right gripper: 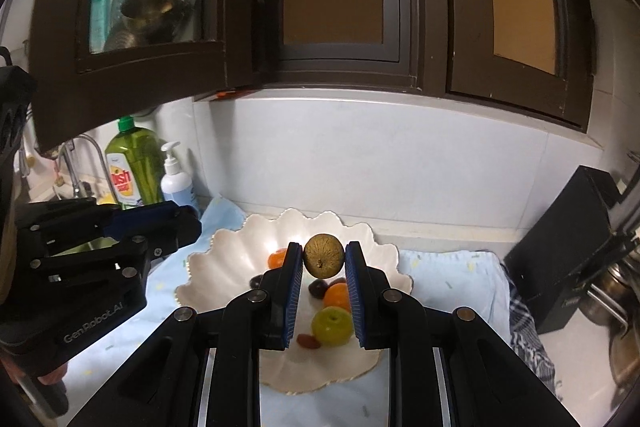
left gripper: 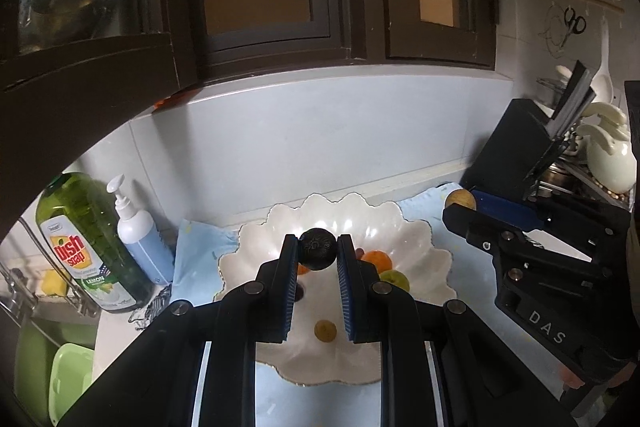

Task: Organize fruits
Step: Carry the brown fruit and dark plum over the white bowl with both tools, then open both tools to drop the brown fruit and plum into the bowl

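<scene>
**Two fruits held over the scalloped bowl, ready to be set down**

In the lower centre of the left wrist view, the left gripper (left gripper: 318, 253) is seen with its jaws closed on a dark round fruit (left gripper: 317, 249), pinched at the very tips of the blue pads. In the right wrist view, the right gripper (right gripper: 323, 259) is likewise clamped on a brownish-green fruit (right gripper: 323, 255), also held at the pad tips. Both fruits are carried in the air above the white scalloped bowl (left gripper: 424, 267), which rests on a pale blue cloth (right gripper: 452, 279) on the surface.

The step in hand is judged to be placement into the bowl. It would be done well if each fruit were lowered close to the bowl floor before the jaws are opened, and aimed at a bare patch, since round fruit dropped from height is likely to roll or knock the others. The two grippers should be kept apart so they do not collide over the bowl.

The dark fruit is nearly black, dull and finely wrinkled. The other is olive-brown, ribbed, with a small stem scar facing the camera.

Already in the bowl lie an orange fruit (right gripper: 337, 295), a green fruit (right gripper: 331, 325) and smaller dark and reddish pieces. Farther back, toward the left, a dish soap bottle (left gripper: 86, 243) and a pump bottle (left gripper: 140, 239) stand by the wall.
</scene>
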